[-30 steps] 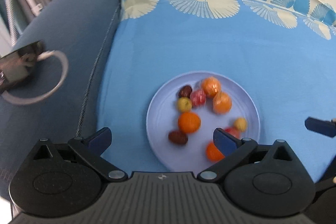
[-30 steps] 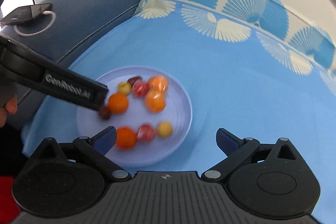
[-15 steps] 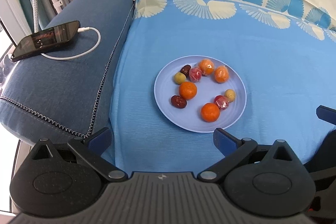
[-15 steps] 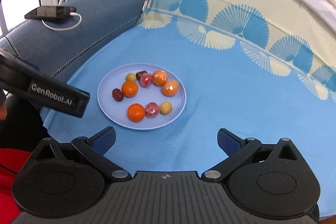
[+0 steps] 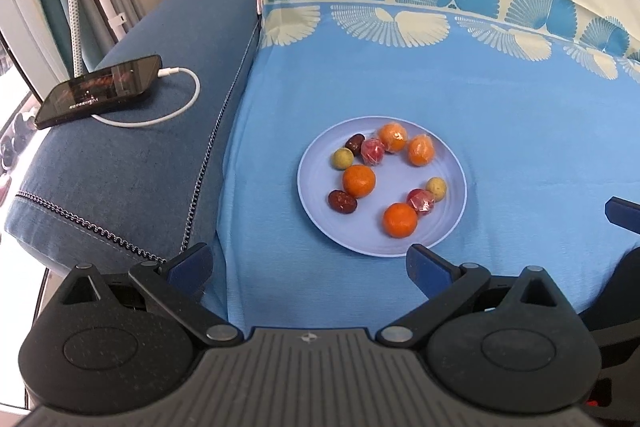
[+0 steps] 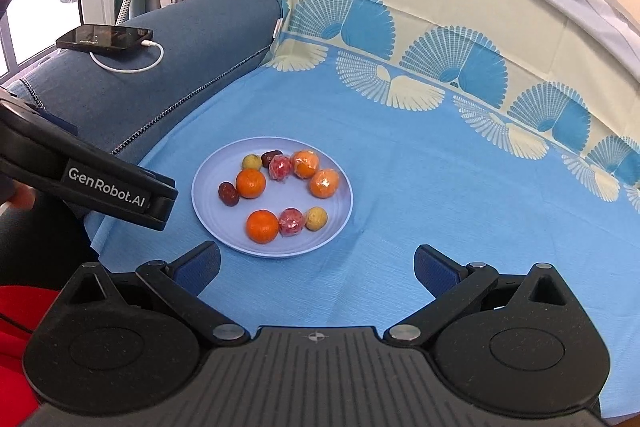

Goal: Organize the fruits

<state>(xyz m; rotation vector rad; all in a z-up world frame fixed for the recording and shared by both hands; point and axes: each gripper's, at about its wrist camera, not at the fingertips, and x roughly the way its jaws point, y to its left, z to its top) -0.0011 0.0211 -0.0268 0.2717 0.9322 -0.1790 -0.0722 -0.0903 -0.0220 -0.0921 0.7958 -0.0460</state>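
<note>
A pale blue plate [image 5: 448, 223] [image 6: 208, 203] lies on a blue cloth and holds several small fruits. Among them are oranges [image 5: 359, 181] [image 6: 262, 225], red wrapped fruits [image 5: 420, 201] [image 6: 291, 222], dark dates [image 5: 342, 202] [image 6: 228, 193] and yellow-green fruits [image 5: 343, 159] [image 6: 316, 218]. My left gripper [image 5: 308, 265] is open and empty, held back from the plate's near rim. Open and empty too, my right gripper [image 6: 318, 265] hovers near the plate's front right. The left gripper's body [image 6: 100, 187] shows at the left of the right wrist view.
A black phone [image 5: 100, 91] [image 6: 105, 38] with a white cable [image 5: 176, 107] rests on the blue sofa arm [image 5: 120, 167] to the left. The cloth's cream fan-patterned border [image 5: 400, 23] runs up the backrest. A curtain and window stand far left.
Both grippers have drawn back and up from the plate, which now looks smaller and farther away. The fruits have kept their places. Both grippers stayed open.
</note>
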